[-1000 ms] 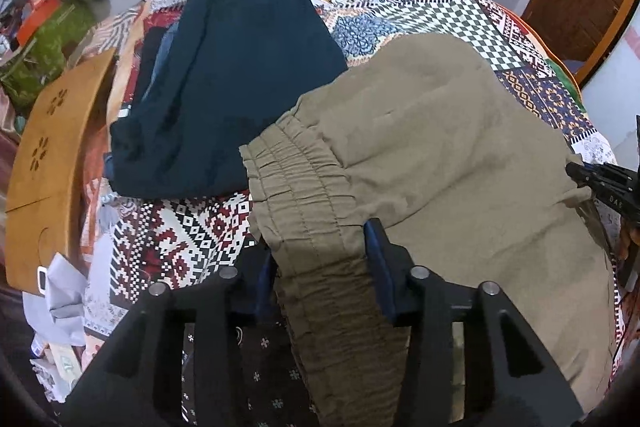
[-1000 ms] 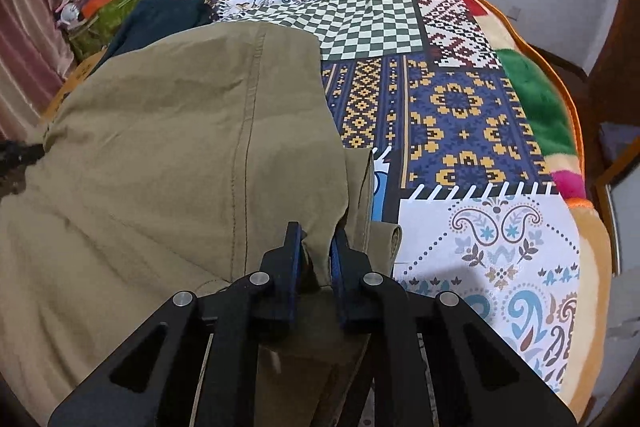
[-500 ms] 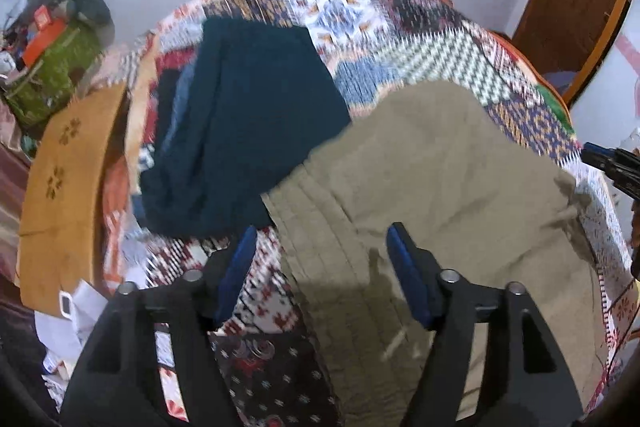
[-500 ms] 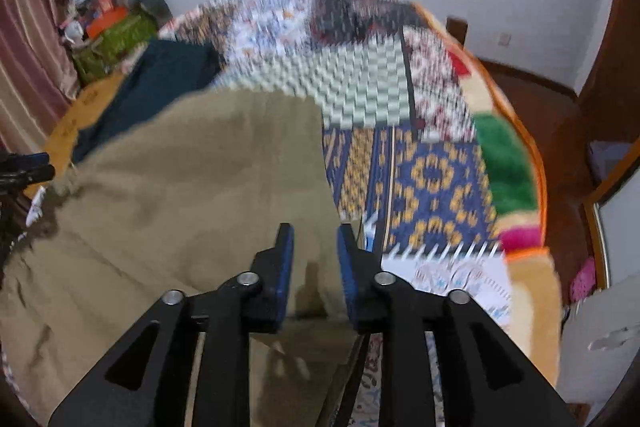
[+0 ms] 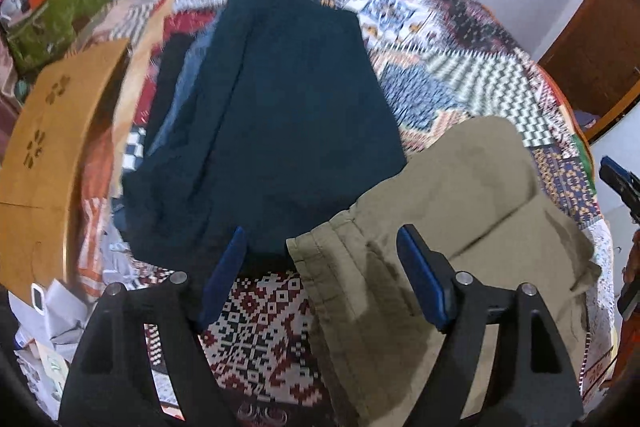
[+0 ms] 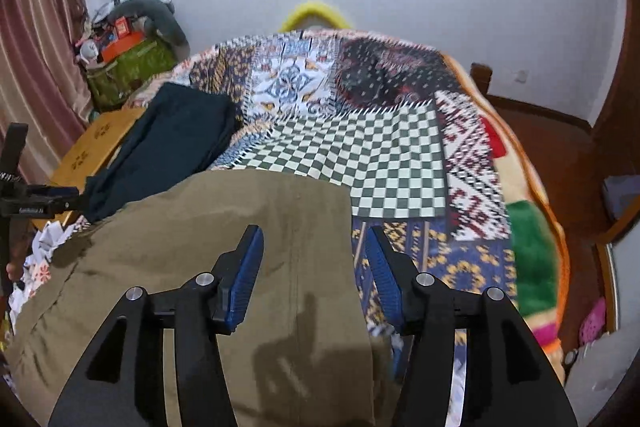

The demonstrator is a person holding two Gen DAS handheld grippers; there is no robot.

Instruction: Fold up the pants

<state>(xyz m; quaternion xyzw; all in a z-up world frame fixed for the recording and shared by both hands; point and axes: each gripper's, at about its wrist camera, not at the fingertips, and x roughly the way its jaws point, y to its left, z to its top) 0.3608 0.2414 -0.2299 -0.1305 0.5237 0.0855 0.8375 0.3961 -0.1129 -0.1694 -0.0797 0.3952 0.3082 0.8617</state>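
Pants (image 6: 224,251) flat between splayed grippers

Beyond the olive pants (image 6: 224,235), the far and right side of the bed (image 6: 400,163) is bare quilt, free for a gripper to pass. Left of the pants, a stack of dark folded clothes (image 5: 280,123) fills the bed's edge, with a wooden board (image 5: 52,147) and clutter beside it.
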